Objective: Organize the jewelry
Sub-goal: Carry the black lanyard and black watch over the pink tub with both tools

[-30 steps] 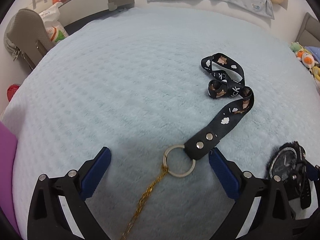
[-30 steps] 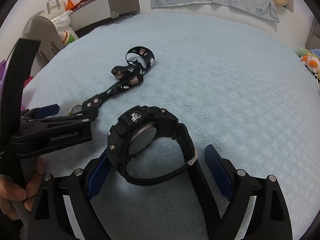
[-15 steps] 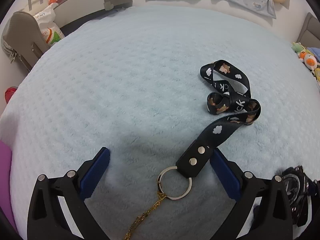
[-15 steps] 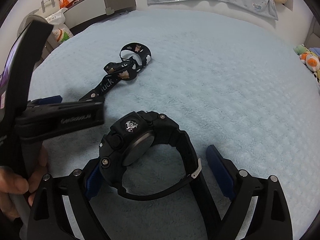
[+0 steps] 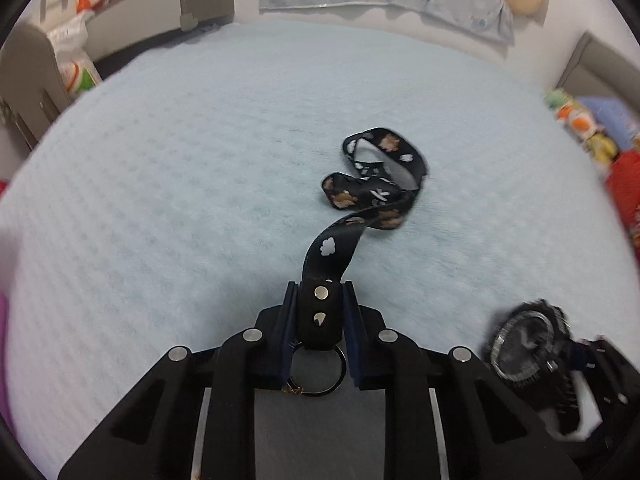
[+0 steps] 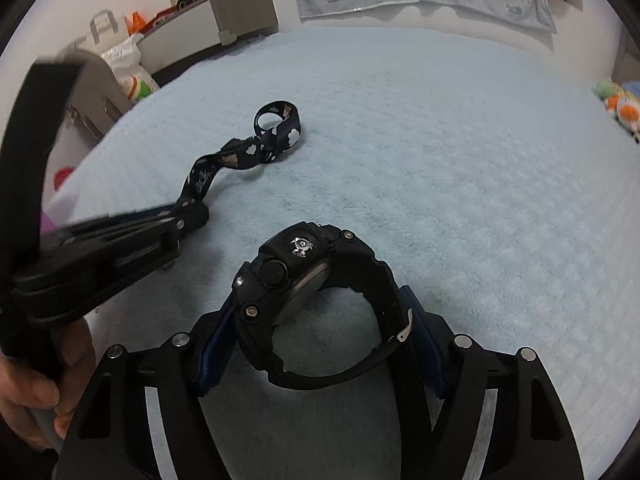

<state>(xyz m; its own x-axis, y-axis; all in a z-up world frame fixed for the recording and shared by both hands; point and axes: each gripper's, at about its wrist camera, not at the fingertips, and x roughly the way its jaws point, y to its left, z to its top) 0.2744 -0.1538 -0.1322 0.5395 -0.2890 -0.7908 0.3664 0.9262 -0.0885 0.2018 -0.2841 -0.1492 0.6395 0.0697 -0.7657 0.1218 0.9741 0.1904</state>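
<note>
The left hand-held gripper [image 5: 318, 312] has just been closing, and the strap [image 5: 376, 184] is clamped at its stiff riveted tab, the ring [image 5: 318, 374] tucked behind; the limp printed length trails across the bed [image 5: 200, 160]. The right hand-held gripper [image 6: 316, 336] has been closing too, and the watch [image 6: 316, 296] is bracketed by both pads, firm pressure unconfirmed. Rigid, chunky, best taken across the band. A fine chain is barely seen.

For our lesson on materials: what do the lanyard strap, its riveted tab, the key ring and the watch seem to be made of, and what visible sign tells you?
Lanyard strap: woven fabric, slightly glossy; it folds limply and carries printed clouds.
Riveted tab: matte black, perhaps leather or imitation; shiny metal studs.
Key ring: polished metal; bright silvery rim.
Watch: matte black resin or rubber, likely; chunky moulded case, metal screws and buckle.
</note>
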